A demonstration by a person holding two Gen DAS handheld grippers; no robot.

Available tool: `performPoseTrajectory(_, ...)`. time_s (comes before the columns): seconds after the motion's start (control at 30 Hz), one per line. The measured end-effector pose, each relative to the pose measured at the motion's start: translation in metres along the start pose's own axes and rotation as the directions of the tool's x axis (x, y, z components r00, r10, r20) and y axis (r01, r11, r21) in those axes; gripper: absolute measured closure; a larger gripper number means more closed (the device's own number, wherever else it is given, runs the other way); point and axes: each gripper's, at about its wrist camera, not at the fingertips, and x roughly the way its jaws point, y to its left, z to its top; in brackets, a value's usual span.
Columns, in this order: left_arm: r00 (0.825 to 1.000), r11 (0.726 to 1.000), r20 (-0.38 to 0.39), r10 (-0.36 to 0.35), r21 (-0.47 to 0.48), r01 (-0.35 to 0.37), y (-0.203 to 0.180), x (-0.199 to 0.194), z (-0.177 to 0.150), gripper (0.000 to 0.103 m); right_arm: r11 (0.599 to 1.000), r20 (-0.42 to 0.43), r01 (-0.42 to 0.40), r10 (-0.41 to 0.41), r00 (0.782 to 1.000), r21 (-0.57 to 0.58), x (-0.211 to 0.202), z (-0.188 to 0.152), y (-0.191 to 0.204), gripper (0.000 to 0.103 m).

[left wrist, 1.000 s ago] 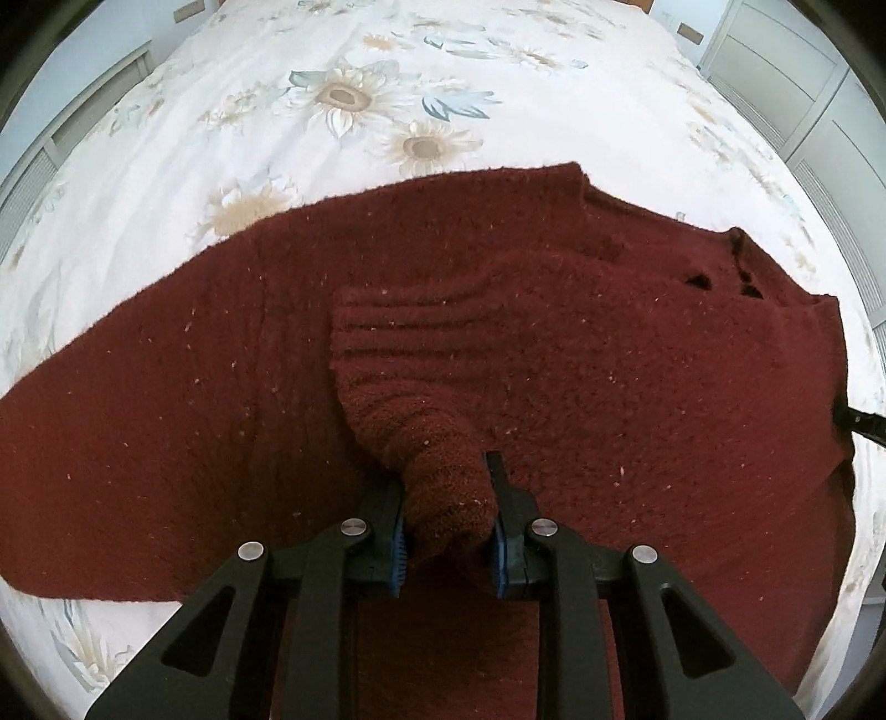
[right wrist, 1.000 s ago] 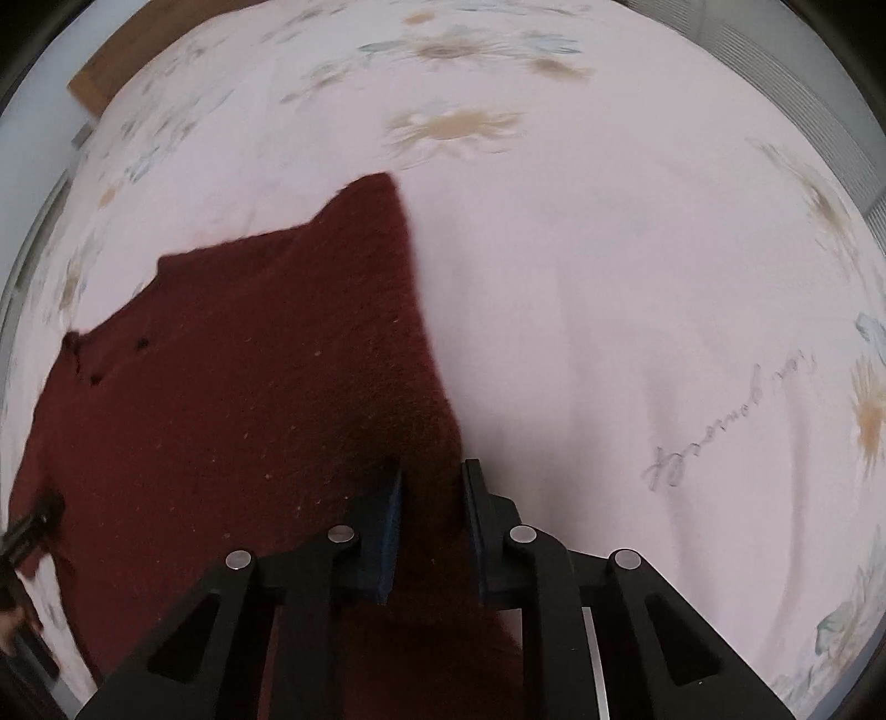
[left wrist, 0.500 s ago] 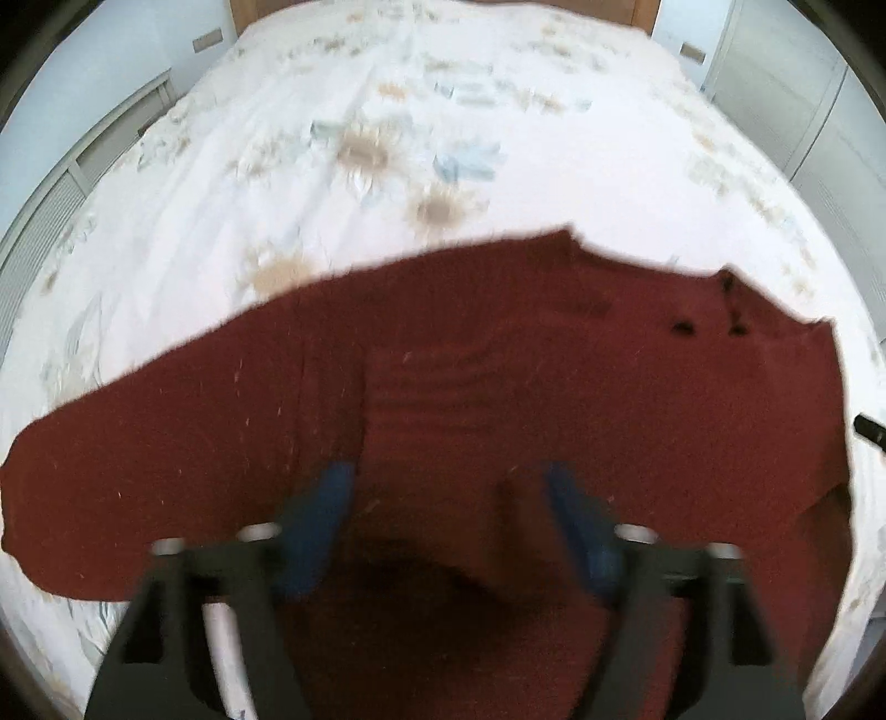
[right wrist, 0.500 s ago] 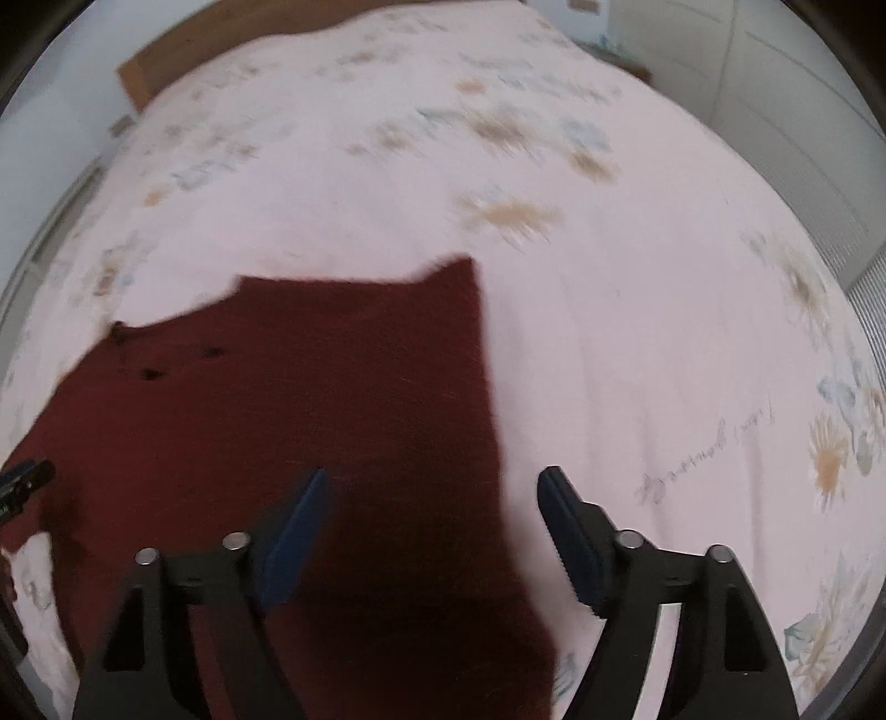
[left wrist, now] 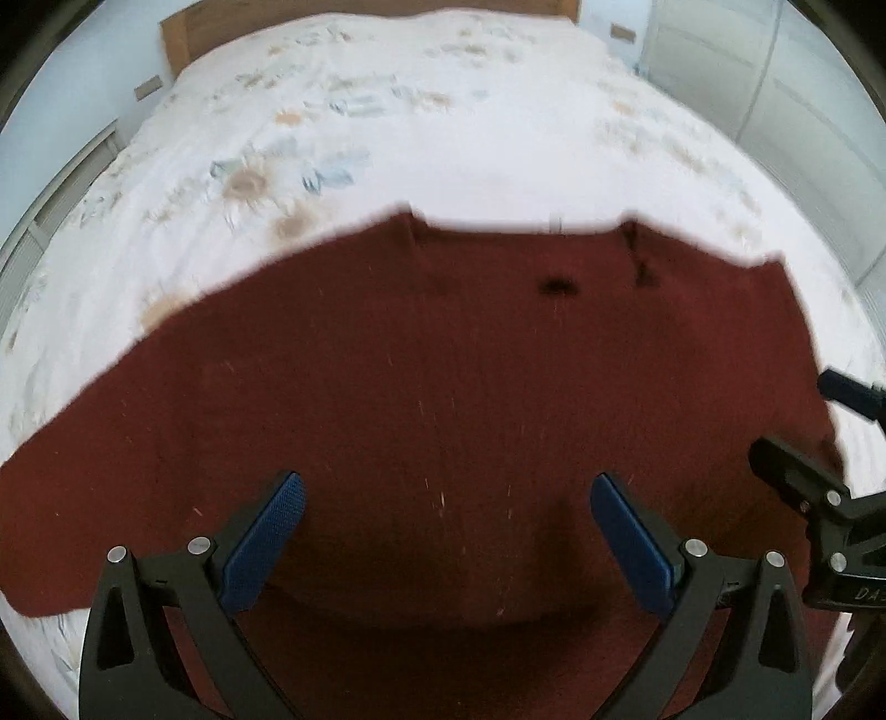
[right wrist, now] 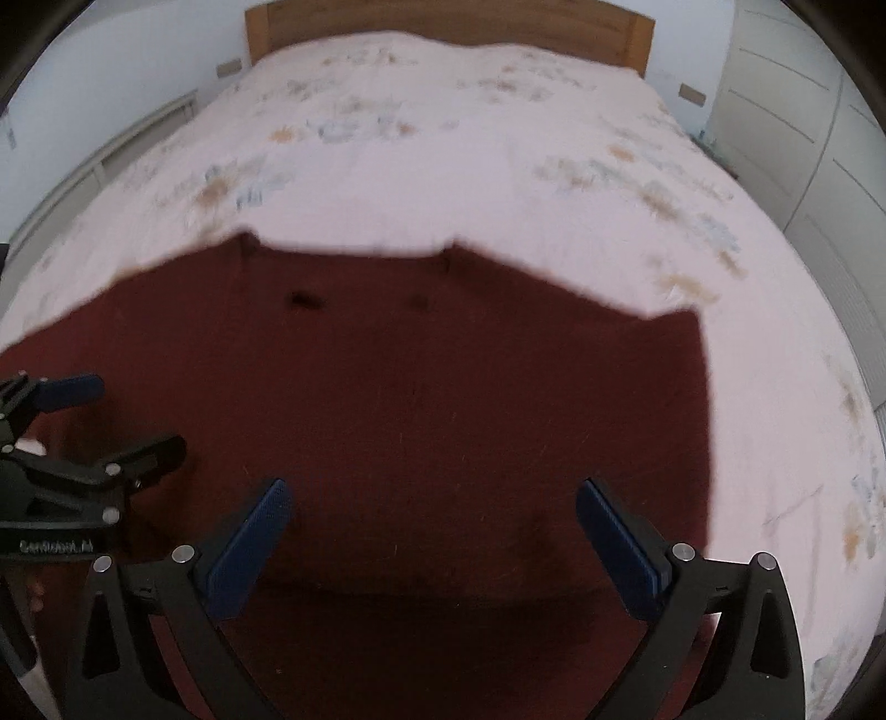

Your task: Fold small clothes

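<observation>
A dark red knit sweater [left wrist: 443, 360] lies flat on the flowered bedcover, its neckline toward the headboard; it also fills the lower half of the right wrist view [right wrist: 415, 387]. My left gripper [left wrist: 446, 487] hovers over its lower middle, jaws opening wide with only flat knit beneath them. My right gripper [right wrist: 433, 490] is likewise opening above the sweater's right half, gripping nothing. Each gripper shows at the edge of the other's view: the right gripper [left wrist: 797, 421] and the left gripper [right wrist: 127, 415], side by side.
The bed [right wrist: 443, 138] stretches away to a wooden headboard [right wrist: 443, 22]. White wardrobe doors [right wrist: 803, 111] stand along the right, and a low white unit [right wrist: 138, 133] runs along the left wall.
Both grippers let go of the sweater, the left of a ribbed sleeve cuff and the right of a folded edge. Their jaws spread wide and both drew back; the sweater lies flat.
</observation>
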Motion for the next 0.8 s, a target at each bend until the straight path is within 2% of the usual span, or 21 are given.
performPoseTrajectory(0.07,0.999,1.000,-0.033,0.019,0.022,-0.019,0.004,0.006,-0.015,0.001,1.000,-0.032,0.018,-0.018,0.999,-0.006,0.016,-0.010,-0.003,0.000)
performPoseTrajectory(0.13,0.999,1.000,-0.033,0.014,0.011,-0.013,0.013,0.012,-0.024,0.001,0.999,-0.055,0.050,-0.050,0.997,-0.008,0.026,-0.020,-0.012,0.000)
performPoseTrajectory(0.2,1.000,1.000,-0.025,0.001,-0.001,-0.001,0.022,0.010,-0.028,0.001,0.999,-0.039,0.031,-0.030,0.999,0.037,0.027,-0.028,-0.032,0.000)
performPoseTrajectory(0.33,1.000,1.000,-0.016,0.017,0.015,-0.017,0.036,0.010,-0.035,0.001,0.993,-0.029,0.083,-0.081,0.996,0.079,0.021,-0.033,-0.067,0.001)
performPoseTrajectory(0.43,1.000,1.000,-0.013,0.008,0.003,-0.008,0.041,0.012,-0.037,0.001,0.993,-0.030,0.058,-0.056,0.998,0.098,0.020,-0.035,-0.084,0.001)
performPoseTrajectory(0.57,0.999,0.999,0.001,0.032,-0.002,-0.032,0.038,0.015,-0.040,0.001,0.994,-0.044,0.061,-0.057,0.997,0.089,0.028,-0.037,-0.081,0.000)
performPoseTrajectory(0.8,0.998,0.998,0.018,0.061,-0.029,-0.060,0.036,0.014,-0.042,0.001,0.992,0.005,0.113,-0.113,0.994,0.059,0.032,-0.042,-0.066,0.001)
